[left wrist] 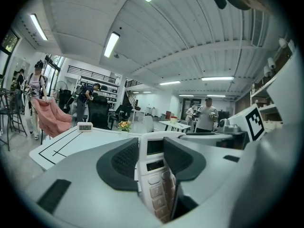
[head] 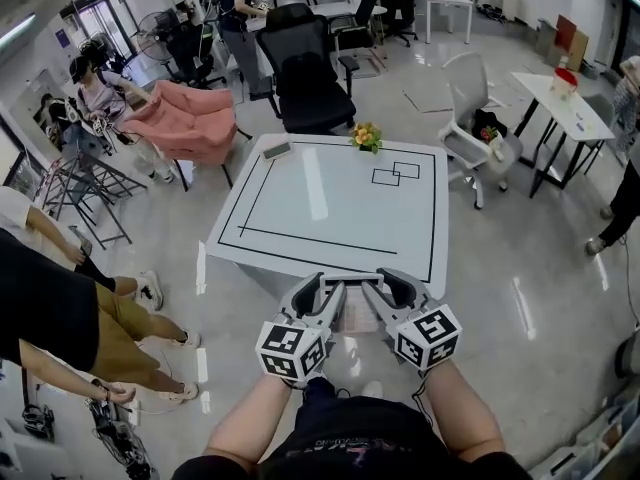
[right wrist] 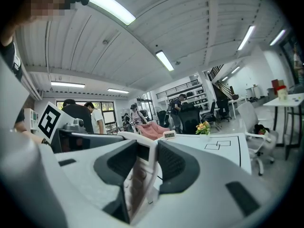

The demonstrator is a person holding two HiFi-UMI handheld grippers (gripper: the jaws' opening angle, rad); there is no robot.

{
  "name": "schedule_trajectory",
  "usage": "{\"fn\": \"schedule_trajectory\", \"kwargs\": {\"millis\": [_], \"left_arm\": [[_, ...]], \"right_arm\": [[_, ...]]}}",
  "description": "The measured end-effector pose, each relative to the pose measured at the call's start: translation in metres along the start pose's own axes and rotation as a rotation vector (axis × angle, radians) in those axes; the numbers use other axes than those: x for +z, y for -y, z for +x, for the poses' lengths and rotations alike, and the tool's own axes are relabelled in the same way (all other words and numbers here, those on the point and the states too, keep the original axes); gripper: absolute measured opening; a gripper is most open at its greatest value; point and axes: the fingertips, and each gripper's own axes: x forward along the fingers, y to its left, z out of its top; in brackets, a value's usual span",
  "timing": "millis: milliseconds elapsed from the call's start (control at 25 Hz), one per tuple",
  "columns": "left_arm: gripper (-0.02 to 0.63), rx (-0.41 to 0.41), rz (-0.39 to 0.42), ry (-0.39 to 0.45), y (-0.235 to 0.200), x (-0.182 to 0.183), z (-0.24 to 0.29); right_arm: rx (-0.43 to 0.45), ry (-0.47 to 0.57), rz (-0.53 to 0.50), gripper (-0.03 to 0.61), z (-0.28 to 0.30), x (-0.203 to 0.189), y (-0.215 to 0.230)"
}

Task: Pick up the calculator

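**While Both Claws Gripped It, the Calculator point(head: 350, 304) Hung Off the Table point(head: 330, 208)**

As the head view showed, the left gripper point(head: 322, 290) and right gripper point(head: 386, 286) each clenched one end of the calculator, just before the table's near edge. In the left gripper view, the pads pressed on its keypad end. In the right gripper view, the jaws clamped its side. The pickup looked done, with nothing obvious left.
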Motion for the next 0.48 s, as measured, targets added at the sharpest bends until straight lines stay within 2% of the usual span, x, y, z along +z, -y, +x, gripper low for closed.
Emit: {"fn": "schedule_trajectory", "kwargs": {"millis": [480], "left_arm": [[0.165, 0.006, -0.002, 0.003, 0.0049, 0.0005, -0.0073]], "right_arm": [[0.008, 0.001, -0.002, 0.141, -0.0061, 0.0006, -0.0057]]}}
